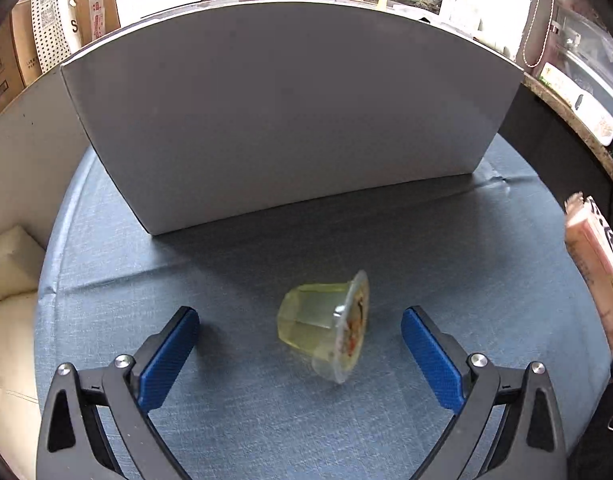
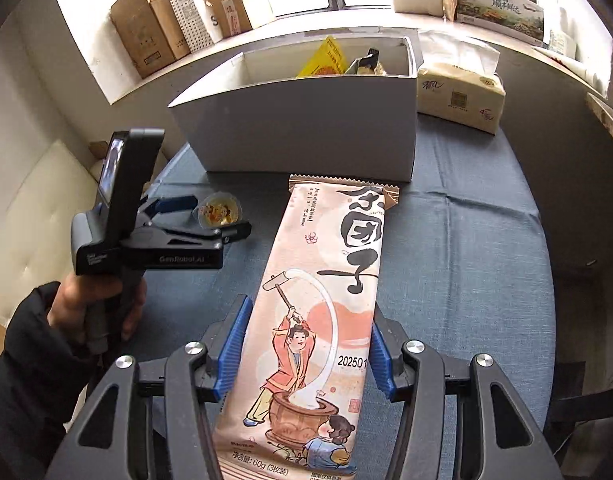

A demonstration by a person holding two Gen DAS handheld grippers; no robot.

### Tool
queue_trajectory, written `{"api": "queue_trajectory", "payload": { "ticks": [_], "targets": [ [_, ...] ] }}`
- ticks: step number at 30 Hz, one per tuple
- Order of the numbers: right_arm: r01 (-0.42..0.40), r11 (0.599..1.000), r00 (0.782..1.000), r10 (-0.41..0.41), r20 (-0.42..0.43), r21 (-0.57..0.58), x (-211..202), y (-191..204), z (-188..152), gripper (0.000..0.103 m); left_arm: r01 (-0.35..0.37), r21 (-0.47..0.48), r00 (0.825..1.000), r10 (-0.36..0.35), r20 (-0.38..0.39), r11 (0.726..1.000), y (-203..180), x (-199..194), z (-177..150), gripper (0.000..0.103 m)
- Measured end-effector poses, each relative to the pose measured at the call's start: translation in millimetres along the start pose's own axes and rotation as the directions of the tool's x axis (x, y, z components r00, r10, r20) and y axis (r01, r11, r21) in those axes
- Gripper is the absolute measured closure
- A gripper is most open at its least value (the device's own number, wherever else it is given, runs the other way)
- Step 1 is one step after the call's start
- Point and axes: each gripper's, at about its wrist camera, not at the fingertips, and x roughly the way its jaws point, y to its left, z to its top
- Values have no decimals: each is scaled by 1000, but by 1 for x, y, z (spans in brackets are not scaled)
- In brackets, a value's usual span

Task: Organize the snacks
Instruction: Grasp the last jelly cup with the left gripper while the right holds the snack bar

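Observation:
A yellow jelly cup (image 1: 326,326) lies on its side on the blue tablecloth (image 1: 266,248), between the fingers of my open left gripper (image 1: 300,322), untouched. It also shows in the right wrist view (image 2: 220,211), next to the left gripper (image 2: 194,220). My right gripper (image 2: 306,320) is shut on a long pink snack packet (image 2: 326,288) and holds it above the table, pointing at the white box (image 2: 306,132). The packet's end shows at the right edge of the left wrist view (image 1: 598,264). The box (image 1: 286,120) holds a yellow packet (image 2: 324,60) and other snacks.
A tissue pack (image 2: 460,96) sits right of the box. Cardboard boxes (image 2: 154,28) and a printed carton (image 2: 498,8) stand on the windowsill behind. A white cushioned seat (image 1: 6,280) lies left of the table. A person's hand (image 2: 94,308) holds the left gripper.

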Motion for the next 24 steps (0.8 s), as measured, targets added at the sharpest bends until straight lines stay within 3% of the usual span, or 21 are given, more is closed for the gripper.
{"api": "queue_trajectory", "payload": {
  "ticks": [3,4,5,6,13,14,20,24],
  "targets": [
    [-4,1000,1000,4,0,-9,1,3,-1,45,-22,34,1000,22,-3,999,-5,2,-1,11],
    [-5,1000,1000,5,2,-9,1,3,-2,45,-9,38,1000,8,8,999,-7,-1,0,26],
    [-5,1000,1000,5,3,-10,1,3,-3,45,4,39,1000,-4,13,999,-8,-4,1,50],
    [-5,1000,1000,6,5,-11,2,3,-3,45,21,37,1000,-22,10,999,-9,-6,1,60],
    [-14,1000,1000,14,7,-17,0,3,-3,45,84,-8,996,-83,24,996,-1,-20,-5,62],
    [-18,1000,1000,18,7,-12,0,2,-3,45,80,-8,996,-79,37,997,-1,-26,-7,69],
    [-20,1000,1000,20,13,-5,1,1,-3,45,88,-14,990,-86,108,996,-2,-70,-15,69],
    [-29,1000,999,30,38,-8,-4,2,1,45,98,-11,976,-94,195,995,1,-111,-6,69]
  ]
}}
